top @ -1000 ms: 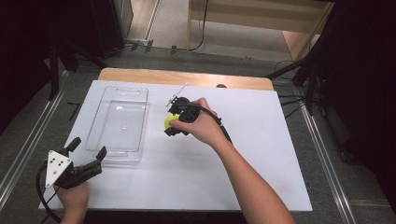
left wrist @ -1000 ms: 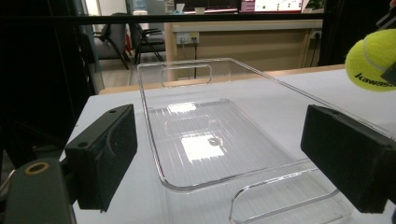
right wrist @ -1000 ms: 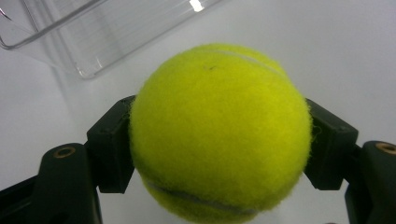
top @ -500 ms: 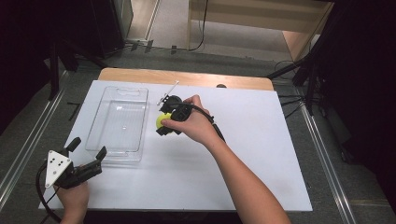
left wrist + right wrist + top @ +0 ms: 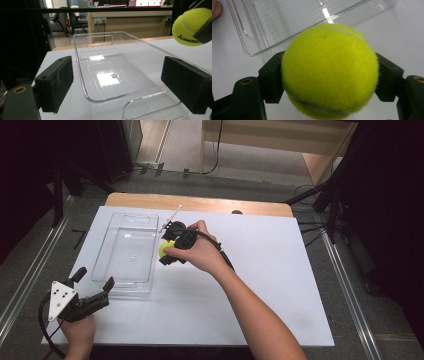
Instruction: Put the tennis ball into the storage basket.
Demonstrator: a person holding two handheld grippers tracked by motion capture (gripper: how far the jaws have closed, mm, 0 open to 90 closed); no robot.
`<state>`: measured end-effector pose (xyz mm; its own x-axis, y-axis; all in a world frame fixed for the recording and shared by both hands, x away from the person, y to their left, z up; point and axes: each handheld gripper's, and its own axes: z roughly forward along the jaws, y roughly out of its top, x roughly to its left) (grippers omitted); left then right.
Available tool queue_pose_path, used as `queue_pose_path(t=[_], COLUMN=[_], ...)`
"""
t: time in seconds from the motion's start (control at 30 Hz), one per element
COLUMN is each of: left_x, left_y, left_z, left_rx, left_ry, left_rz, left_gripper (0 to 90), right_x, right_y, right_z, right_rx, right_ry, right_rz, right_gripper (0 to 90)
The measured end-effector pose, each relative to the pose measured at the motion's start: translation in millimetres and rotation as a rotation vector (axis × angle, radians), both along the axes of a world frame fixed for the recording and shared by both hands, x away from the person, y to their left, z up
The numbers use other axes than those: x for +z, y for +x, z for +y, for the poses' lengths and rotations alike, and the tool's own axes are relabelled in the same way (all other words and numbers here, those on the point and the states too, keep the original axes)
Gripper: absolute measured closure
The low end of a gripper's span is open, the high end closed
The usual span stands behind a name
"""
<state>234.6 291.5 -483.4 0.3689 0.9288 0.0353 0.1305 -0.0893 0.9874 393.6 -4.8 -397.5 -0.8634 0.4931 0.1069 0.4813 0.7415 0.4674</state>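
Note:
A yellow tennis ball (image 5: 165, 248) is clamped between the jaws of my right gripper (image 5: 168, 252), which hovers just off the right edge of a clear plastic tray (image 5: 125, 270). In the right gripper view the tennis ball (image 5: 329, 71) is large between both pads, with the tray (image 5: 252, 47) beyond it. My left gripper (image 5: 93, 286) rests open at the table's near left corner, by the tray's near end. In the left gripper view its gripper (image 5: 120, 82) frames the empty tray (image 5: 82, 82), and the ball (image 5: 190, 26) hangs at upper right.
The white table top (image 5: 270, 285) stretches to the right of the tray. A wooden strip (image 5: 200, 202) runs along its far edge. Black stands and cables ring the table on the floor.
My right gripper has carried the tennis ball leftwards, from the middle of the table to the tray's right edge. The left gripper has stayed put.

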Motion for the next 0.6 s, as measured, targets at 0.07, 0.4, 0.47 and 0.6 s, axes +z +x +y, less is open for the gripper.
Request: queue_pose_path(t=[0.07, 0.4, 0.47, 0.6], left_x=[0.0, -0.1, -0.1, -0.1], left_y=[0.1, 0.3, 0.4, 0.4], left_z=[0.0, -0.1, 0.0, 0.2], left_rx=[0.000, -0.002, -0.002, -0.001], left_ry=[-0.001, -0.008, -0.009, -0.012], left_rz=[0.000, -0.003, -0.003, -0.003], left_gripper=[11.3, 11.3, 11.3, 11.3], right_x=[0.9, 4.3, 5.5, 6.7], right_y=[0.1, -0.9, -1.4, -2.1], right_z=[2.8, 18.7, 22.6, 29.1], right_rx=[0.008, 0.037, 0.040, 0.038], right_ry=[0.002, 0.013, 0.011, 0.015], right_rz=[-0.003, -0.007, -0.005, 0.001], right_gripper=[23.6, 23.6, 23.6, 23.6])
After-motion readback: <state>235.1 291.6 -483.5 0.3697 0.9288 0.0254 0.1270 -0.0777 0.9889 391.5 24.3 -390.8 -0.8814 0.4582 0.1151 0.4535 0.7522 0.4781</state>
